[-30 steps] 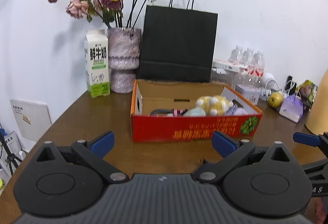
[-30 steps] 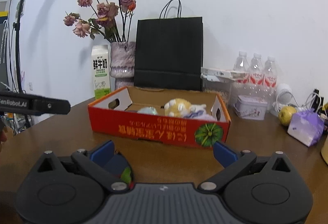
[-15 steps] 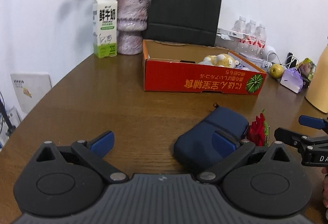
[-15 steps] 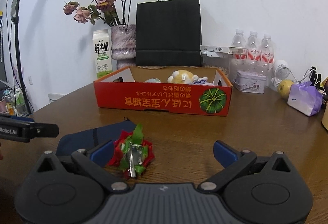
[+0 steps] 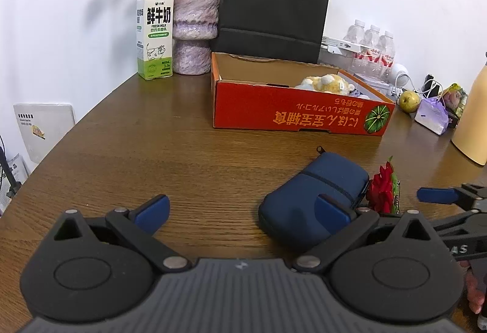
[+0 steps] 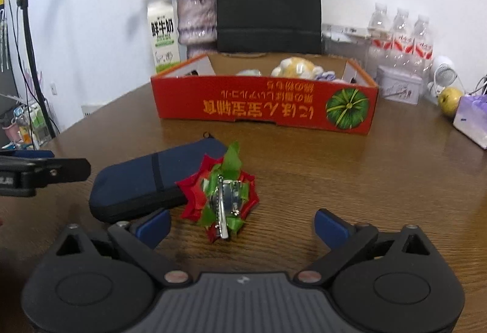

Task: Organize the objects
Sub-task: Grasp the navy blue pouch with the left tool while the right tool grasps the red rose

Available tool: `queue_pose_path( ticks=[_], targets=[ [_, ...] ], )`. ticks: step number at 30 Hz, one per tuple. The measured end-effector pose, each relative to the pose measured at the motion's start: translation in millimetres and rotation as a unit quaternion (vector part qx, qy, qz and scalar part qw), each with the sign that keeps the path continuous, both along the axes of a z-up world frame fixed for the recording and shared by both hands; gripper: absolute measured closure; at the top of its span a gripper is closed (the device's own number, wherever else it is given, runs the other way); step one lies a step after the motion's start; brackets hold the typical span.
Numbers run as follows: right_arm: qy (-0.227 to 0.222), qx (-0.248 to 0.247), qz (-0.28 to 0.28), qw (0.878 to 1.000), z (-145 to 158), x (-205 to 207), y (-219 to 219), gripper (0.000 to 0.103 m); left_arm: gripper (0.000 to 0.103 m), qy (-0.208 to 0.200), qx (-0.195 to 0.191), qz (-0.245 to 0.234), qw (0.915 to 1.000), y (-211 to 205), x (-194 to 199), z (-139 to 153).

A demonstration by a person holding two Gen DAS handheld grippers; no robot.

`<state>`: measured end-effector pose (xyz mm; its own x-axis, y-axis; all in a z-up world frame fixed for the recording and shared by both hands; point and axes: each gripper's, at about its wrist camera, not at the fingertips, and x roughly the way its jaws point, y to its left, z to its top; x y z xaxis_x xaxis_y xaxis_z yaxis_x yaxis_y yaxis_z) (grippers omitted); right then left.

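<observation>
While both grippers, left gripper (image 5: 242, 208) and right gripper (image 6: 242, 223), stand wide and hold nothing, the right's jaws just narrowing around the red-green bow clip (image 6: 220, 199) beside the blue pouch (image 6: 152, 180), the milk carton (image 5: 155, 37) reads "FRESH MILK".

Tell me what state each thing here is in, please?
Left gripper: open, empty.
Right gripper: open, jaws just narrowing, nothing gripped.
Pouch: zipped, flat on table.
Bow clip: lying clasp-up, against pouch.
Box: open-topped, toys inside.
Milk carton: upright, closed.
</observation>
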<state>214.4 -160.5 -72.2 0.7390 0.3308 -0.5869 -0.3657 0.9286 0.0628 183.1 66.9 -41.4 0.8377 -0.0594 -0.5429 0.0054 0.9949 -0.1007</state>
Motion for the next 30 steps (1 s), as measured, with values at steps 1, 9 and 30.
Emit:
queue_pose_path(
  ticks=[1,9,30],
  targets=[
    [0.004,-0.002,0.001,1.000,-1,3,3,0.007,0.000,0.000,-0.001,0.001,1.0000,0,0,0],
    [0.002,-0.016,0.010,1.000,-2,20,19,0.059,0.000,0.004,-0.004,0.006,1.0000,2,2,-1],
    [-0.080,-0.002,0.025,0.996,13,-5,7,0.070,0.000,0.041,0.018,-0.018,0.9988,-21,28,3]
  ],
)
